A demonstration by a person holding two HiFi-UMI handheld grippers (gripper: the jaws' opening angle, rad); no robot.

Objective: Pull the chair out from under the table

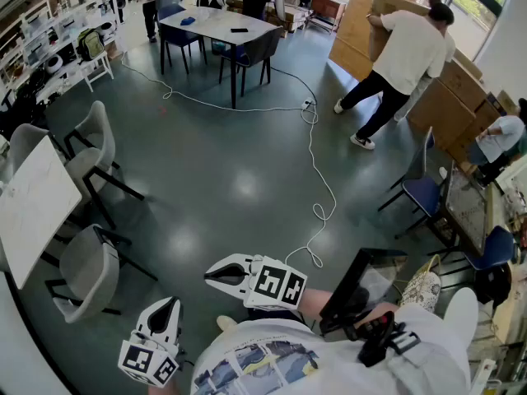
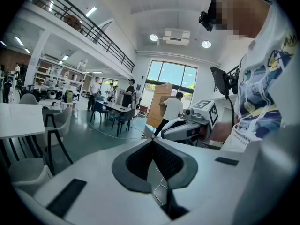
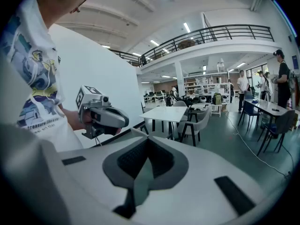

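A white table [image 1: 33, 204] stands at the left of the head view with pale grey chairs around it: one near me [image 1: 89, 270], one farther along [image 1: 95, 151]. Both grippers hang low in front of my body, well short of the chairs. My left gripper [image 1: 169, 305] points up the picture, and its jaws meet at the tips with nothing between them. My right gripper [image 1: 209, 276] points left, also shut and empty. The left gripper view shows its own shut jaws [image 2: 152, 139], the table [image 2: 18, 118] and a grey chair [image 2: 58, 121]. The right gripper view shows its shut jaws [image 3: 147, 137], the table [image 3: 171, 113] and a chair [image 3: 200, 121].
A white cable [image 1: 317, 179] snakes across the grey floor. At the back stands a dark table [image 1: 218, 25] with blue chairs. A person [image 1: 403, 56] leans on cardboard boxes at the right. A blue chair [image 1: 424, 192] and cluttered desks stand at the right.
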